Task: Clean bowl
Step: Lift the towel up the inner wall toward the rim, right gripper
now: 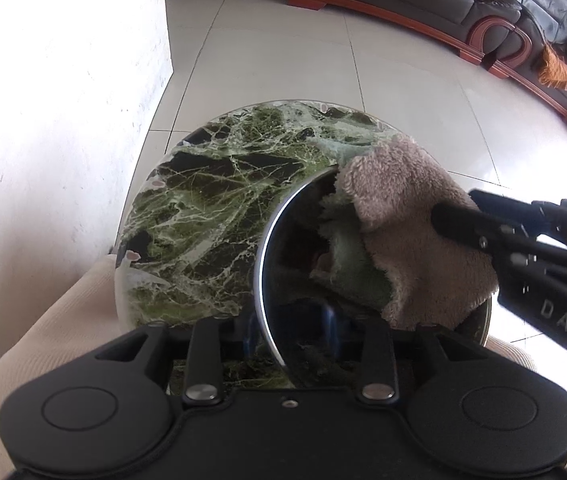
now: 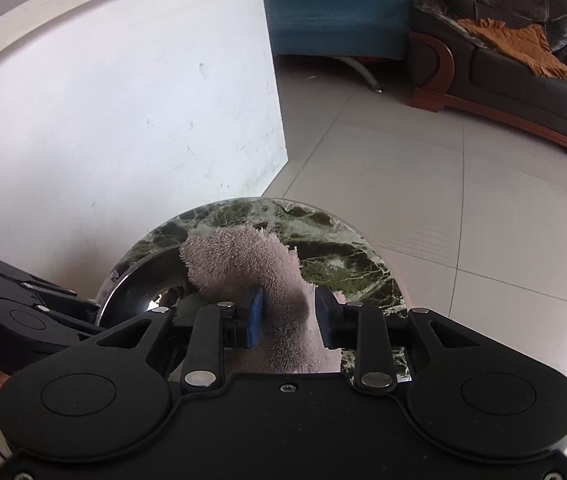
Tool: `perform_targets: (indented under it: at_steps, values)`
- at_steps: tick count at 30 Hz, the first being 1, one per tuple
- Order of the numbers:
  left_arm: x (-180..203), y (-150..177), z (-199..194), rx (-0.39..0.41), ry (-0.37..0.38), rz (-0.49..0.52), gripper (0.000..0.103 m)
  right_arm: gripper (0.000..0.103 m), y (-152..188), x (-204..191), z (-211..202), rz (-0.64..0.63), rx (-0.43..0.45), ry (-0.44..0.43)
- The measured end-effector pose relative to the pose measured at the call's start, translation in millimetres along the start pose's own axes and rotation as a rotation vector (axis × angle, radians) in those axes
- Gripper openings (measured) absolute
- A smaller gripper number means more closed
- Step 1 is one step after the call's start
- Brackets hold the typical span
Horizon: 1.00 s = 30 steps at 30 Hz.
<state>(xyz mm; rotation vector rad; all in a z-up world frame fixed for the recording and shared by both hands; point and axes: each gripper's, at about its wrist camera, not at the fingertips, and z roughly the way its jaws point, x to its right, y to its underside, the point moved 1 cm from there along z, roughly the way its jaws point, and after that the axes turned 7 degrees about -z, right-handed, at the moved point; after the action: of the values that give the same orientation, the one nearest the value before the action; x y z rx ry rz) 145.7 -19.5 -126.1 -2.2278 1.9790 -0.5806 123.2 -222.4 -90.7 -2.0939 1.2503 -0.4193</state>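
Nearest the lens in the right wrist view, the right tool [image 2: 289, 314] pinches a bunched pinkish terry cloth [image 2: 243, 264] between its blue pads [image 2: 257, 316], the fabric rising from the grip and folding over towards the far left. The cloth hangs over the right side of a shiny steel bowl [image 2: 143, 292], which sits on a round green-veined marble surface [image 2: 343, 256] near a white wall [image 2: 123, 120].

In the left wrist view, the left tool [image 1: 293, 330] stands at the near rim of the bowl [image 1: 283, 248]. Its blue pads [image 1: 329, 320] show only dimly against the mirror-like metal, so it cannot be told whether they clamp the rim or merely straddle it. The cloth [image 1: 399, 216] drapes over the bowl's right edge, a greenish fold dipping inside, with the right tool [image 1: 455, 222] gripping it from the right.

The step in hand looks like the wiping itself: one tool steadying the bowl, the other working the cloth around the inside. The next move probably calls for sweeping the cloth down across the bottom and round the wall while the bowl is kept from sliding on the smooth stone.

Apart from the cloth fold and reflections, nothing can be made out inside the bowl.
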Motion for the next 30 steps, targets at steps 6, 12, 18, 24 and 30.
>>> perform_targets:
  at_steps: [6, 12, 18, 24, 30]
  values:
    - [1, 0, -1, 0.005, 0.007, -0.001, 0.032, 0.028, 33, -8, -9, 0.049, -0.051, -0.033]
    - [4, 0, -1, 0.006, 0.0, 0.017, 0.032, 0.028, 18, -2, -7, 0.058, -0.038, -0.022]
    - [4, 1, -2, 0.011, -0.004, 0.018, 0.032, 0.028, 4, 5, -1, 0.054, -0.007, -0.014]
    - [3, 0, -1, 0.015, 0.017, 0.022, 0.03, 0.031, 42, -8, -12, 0.092, -0.06, -0.05]
    - [3, -14, -19, 0.078, 0.034, 0.045, 0.027, 0.031, 37, -10, -15, 0.055, -0.053, -0.023]
